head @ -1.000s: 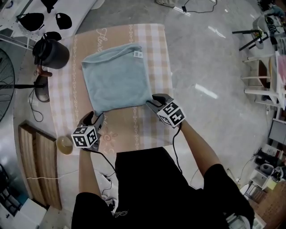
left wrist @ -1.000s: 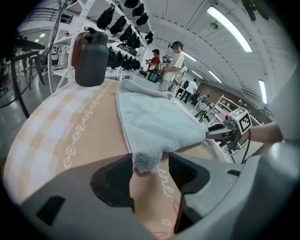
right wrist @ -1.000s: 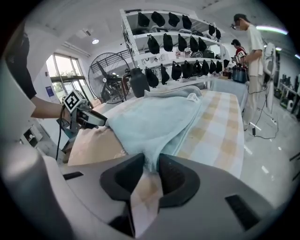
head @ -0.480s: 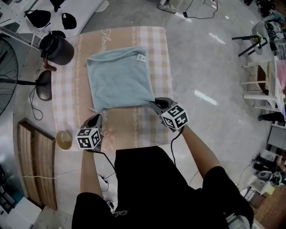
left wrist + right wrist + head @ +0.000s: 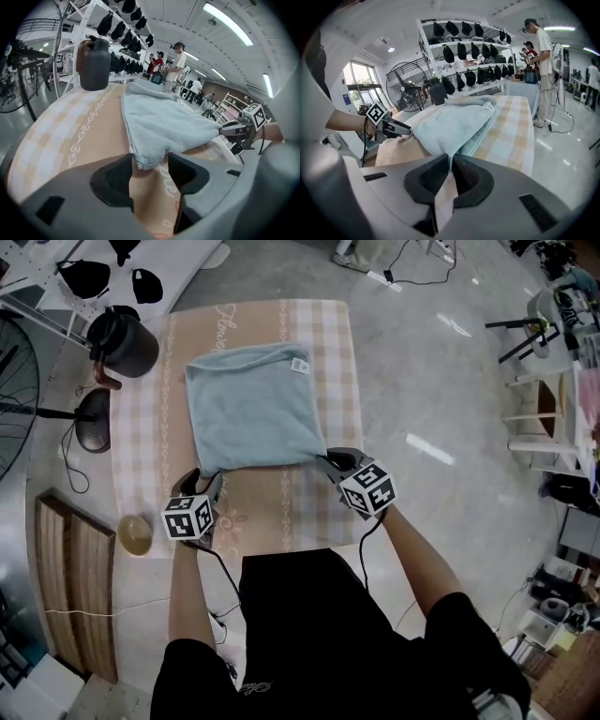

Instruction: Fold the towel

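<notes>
The light blue towel lies flat on the checked cloth of the table, roughly square, with its label at the far right corner and a dark jug well apart at the far left. The 2 near corners are the working points, 1 gripper at each, which suits lifting the near edge and carrying it over to the far edge. The right gripper has its jaws closed on the near right corner; its own view shows the towel pinched into a thin ridge between the pads. The left gripper is not matched: its jaws stand apart, with the near left corner of the towel lying between them, unclamped and resting on the cloth. In my judgement the left must close before any lift, or the edge will rise on 1 side only. The right edge appears to show 2 layers, but how many the right jaws hold cannot be made out. The near table edge is hidden by the person's torso in the head view, and the people behind in the gripper views are too small to assess.
</notes>
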A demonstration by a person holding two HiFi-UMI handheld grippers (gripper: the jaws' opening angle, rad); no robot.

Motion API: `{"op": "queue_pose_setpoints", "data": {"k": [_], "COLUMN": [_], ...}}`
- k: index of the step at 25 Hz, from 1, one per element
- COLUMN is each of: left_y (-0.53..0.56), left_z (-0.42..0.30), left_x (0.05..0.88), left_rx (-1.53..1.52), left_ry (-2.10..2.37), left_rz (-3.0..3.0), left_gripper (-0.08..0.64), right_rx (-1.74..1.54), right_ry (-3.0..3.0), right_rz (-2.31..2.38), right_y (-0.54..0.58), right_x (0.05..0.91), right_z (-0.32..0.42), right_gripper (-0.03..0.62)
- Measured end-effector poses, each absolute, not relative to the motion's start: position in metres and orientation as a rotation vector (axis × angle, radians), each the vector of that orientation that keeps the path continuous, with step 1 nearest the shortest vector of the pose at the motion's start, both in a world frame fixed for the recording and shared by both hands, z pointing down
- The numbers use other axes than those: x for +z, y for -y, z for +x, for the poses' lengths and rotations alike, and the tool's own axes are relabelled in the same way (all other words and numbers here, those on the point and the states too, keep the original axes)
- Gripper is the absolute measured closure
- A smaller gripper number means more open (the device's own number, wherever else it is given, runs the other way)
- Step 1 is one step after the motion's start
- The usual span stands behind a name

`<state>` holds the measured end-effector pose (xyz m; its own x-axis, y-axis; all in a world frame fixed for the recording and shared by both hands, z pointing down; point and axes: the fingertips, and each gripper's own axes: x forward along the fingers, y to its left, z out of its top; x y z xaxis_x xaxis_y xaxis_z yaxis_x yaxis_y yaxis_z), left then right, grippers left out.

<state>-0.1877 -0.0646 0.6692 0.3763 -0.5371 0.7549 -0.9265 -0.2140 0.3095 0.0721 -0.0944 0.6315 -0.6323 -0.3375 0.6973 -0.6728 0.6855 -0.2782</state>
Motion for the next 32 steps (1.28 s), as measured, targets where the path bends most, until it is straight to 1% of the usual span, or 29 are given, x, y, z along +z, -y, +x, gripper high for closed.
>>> {"op": "queue_pose_setpoints", "data": {"k": [3, 5, 6, 7, 9, 10, 17, 24, 32], "left_y": [0.07, 0.07, 0.069, 0.067, 0.062, 0.06, 0.029, -0.031, -0.093], "left_z": [-0.184, -0.188, -0.188, -0.189, -0.19, -0.19, -0.185, -0.172, -0.16], "left_x": [0.677, 0.678, 0.677, 0.676, 0.671, 0.667, 0.639, 0.621, 0.609], "left_rx": [0.698, 0.722, 0.723, 0.724, 0.723, 0.714, 0.639, 0.618, 0.56], "left_ry": [1.245, 1.256, 1.256, 1.254, 1.247, 1.241, 1.194, 1.197, 1.179], "left_rz": [1.884, 1.885, 1.888, 1.893, 1.908, 1.914, 1.945, 1.921, 1.865], "left_gripper": [0.339, 0.354, 0.387, 0.449, 0.491, 0.497, 0.5, 0.5, 0.5], "right_rx": [0.714, 0.715, 0.713, 0.711, 0.71, 0.711, 0.733, 0.74, 0.824], "right_ry": [2.271, 2.268, 2.266, 2.264, 2.262, 2.261, 2.267, 2.269, 2.267], "right_rz": [0.78, 0.78, 0.779, 0.778, 0.777, 0.776, 0.738, 0.67, 0.626], "right_y": [0.097, 0.097, 0.096, 0.096, 0.094, 0.093, 0.068, 0.01, -0.045], "right_x": [0.633, 0.634, 0.634, 0.634, 0.633, 0.632, 0.626, 0.615, 0.604], "right_z": [0.073, 0.073, 0.074, 0.075, 0.077, 0.078, 0.088, 0.099, 0.113], "right_gripper": [0.563, 0.563, 0.563, 0.563, 0.563, 0.563, 0.563, 0.564, 0.563]}}
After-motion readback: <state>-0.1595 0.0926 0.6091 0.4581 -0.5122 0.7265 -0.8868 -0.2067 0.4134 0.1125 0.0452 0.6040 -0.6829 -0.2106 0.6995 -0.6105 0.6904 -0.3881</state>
